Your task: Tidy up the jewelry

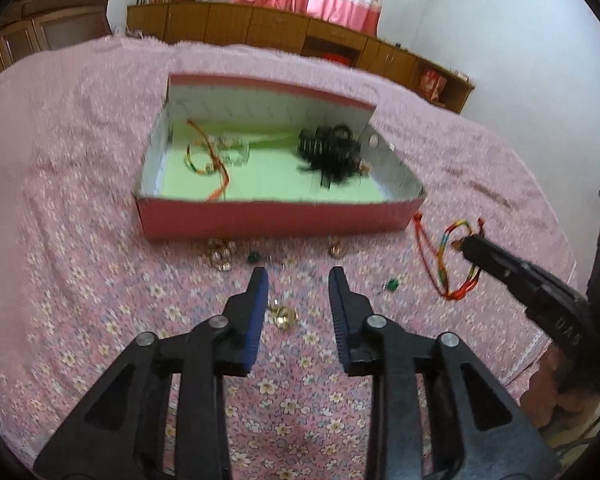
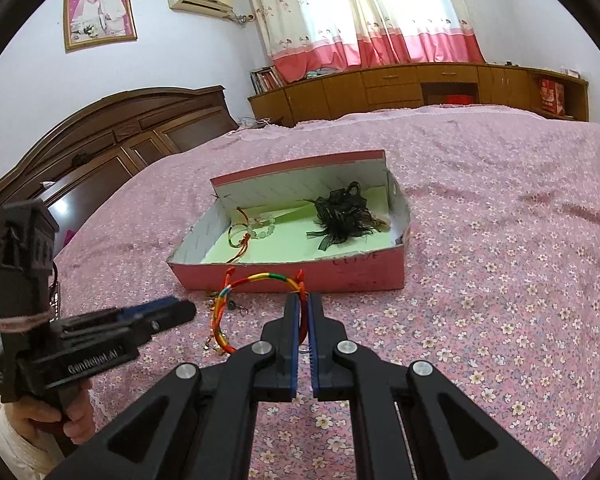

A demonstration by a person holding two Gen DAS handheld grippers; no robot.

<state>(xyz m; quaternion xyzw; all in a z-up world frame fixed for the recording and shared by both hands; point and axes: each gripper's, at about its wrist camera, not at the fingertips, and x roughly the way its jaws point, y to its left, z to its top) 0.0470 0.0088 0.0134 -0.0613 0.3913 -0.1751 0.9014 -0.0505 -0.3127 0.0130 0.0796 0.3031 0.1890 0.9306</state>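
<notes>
A pink box (image 1: 260, 220) with a pale green floor lies on the flowered bedspread. It holds a black hair ornament (image 1: 332, 156), a cord bracelet (image 1: 204, 160) and a clear bead bracelet (image 1: 236, 154). My left gripper (image 1: 298, 276) stands open over the bedspread in front of the box, nothing between its pads. A gold piece (image 1: 282, 316) lies just below its left finger. More gold pieces (image 1: 220, 256) and green beads (image 1: 253, 257) lie along the box front. My right gripper (image 2: 304, 300) is shut on a rainbow cord bracelet (image 2: 256, 280), held above the bedspread near the box's right front corner.
The bed runs back to a low wooden cabinet (image 2: 420, 84) under pink curtains. A dark wooden headboard (image 2: 100, 140) stands at the left. A hand (image 2: 72, 420) holds the left gripper's handle. The bed's edge (image 1: 540, 336) is near on the right.
</notes>
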